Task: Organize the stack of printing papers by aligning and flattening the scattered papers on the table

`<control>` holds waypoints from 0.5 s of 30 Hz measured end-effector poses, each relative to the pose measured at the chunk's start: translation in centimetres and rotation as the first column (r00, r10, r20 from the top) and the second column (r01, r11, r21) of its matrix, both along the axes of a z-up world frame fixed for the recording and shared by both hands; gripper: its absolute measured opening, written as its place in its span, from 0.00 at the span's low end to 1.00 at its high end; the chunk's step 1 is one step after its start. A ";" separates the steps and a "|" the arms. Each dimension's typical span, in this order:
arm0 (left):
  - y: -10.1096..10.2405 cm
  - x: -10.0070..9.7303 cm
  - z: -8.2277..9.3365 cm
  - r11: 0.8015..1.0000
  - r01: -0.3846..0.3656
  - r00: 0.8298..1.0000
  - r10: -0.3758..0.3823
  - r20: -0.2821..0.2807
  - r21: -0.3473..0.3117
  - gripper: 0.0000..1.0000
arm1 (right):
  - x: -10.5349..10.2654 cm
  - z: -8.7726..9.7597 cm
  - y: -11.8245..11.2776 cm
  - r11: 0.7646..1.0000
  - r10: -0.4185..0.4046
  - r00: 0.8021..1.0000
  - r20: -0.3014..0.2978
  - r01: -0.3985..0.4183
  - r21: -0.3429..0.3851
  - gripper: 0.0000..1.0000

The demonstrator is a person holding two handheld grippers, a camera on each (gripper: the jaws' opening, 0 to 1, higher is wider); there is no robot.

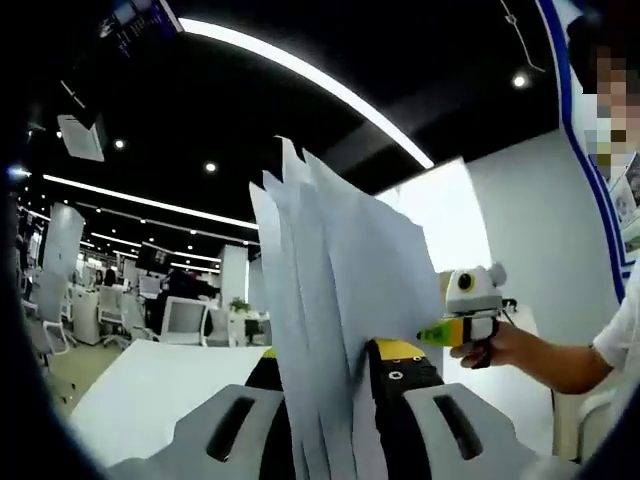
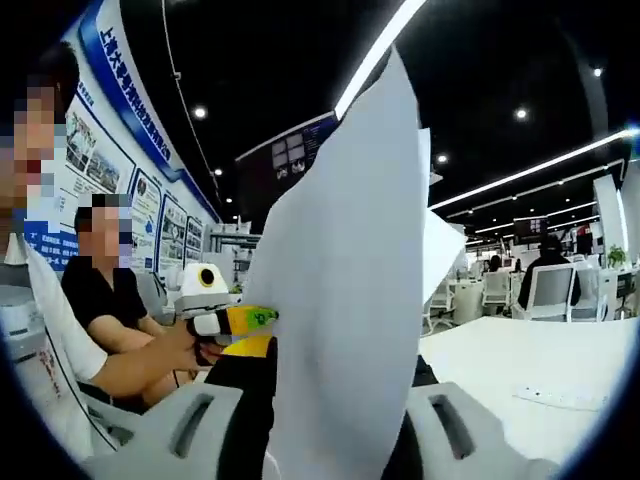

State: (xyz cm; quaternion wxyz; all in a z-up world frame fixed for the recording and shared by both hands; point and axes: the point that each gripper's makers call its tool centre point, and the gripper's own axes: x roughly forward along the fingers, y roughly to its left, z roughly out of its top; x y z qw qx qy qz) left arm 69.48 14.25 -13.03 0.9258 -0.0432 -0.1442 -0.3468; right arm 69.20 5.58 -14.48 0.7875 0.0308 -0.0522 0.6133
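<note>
While the stack of printing papers (image 1: 335,300) is gathered into one bundle, it stands on edge in the air above the white table (image 1: 150,390) rather than lying flat on it. In the left gripper view the left gripper (image 1: 335,440) has its jaws closed on the lower part of the bundle, and the sheets fan apart toward the top, their upper corners staggered one behind another. The right gripper (image 1: 462,325), held in a person's hand (image 1: 505,345), meets the far edge of the bundle in that view.

In the right gripper view the papers (image 2: 345,300) rise between the right gripper's (image 2: 330,440) own jaws, which are clamped on the lower edge, and a broad sheet hides most of what lies behind. The left gripper (image 2: 235,322) shows at the bundle's opposite side.

Judged from this, collecting the sheets is done, but aligning is only partly achieved: the edges are still uneven. Squaring the bundle and laying it flat on the table remain.
</note>
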 end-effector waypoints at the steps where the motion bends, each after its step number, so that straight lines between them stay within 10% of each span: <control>1: 0.0 0.0 -0.1 1.000 0.002 1.000 -0.002 -0.001 0.004 0.28 | 0.2 -0.1 -0.2 1.000 -0.010 1.000 0.008 0.011 -0.007 0.32; 10: -0.4 -0.3 -1.4 0.998 0.054 0.998 -0.054 -0.025 0.007 0.25 | 0.1 -0.4 -0.5 1.000 0.012 1.000 -0.014 -0.012 0.002 0.26; 15: -0.6 -0.6 -1.9 0.996 0.084 0.996 -0.084 -0.018 -0.025 0.26 | -0.3 0.2 -0.4 0.999 0.034 0.999 0.020 -0.034 0.018 0.05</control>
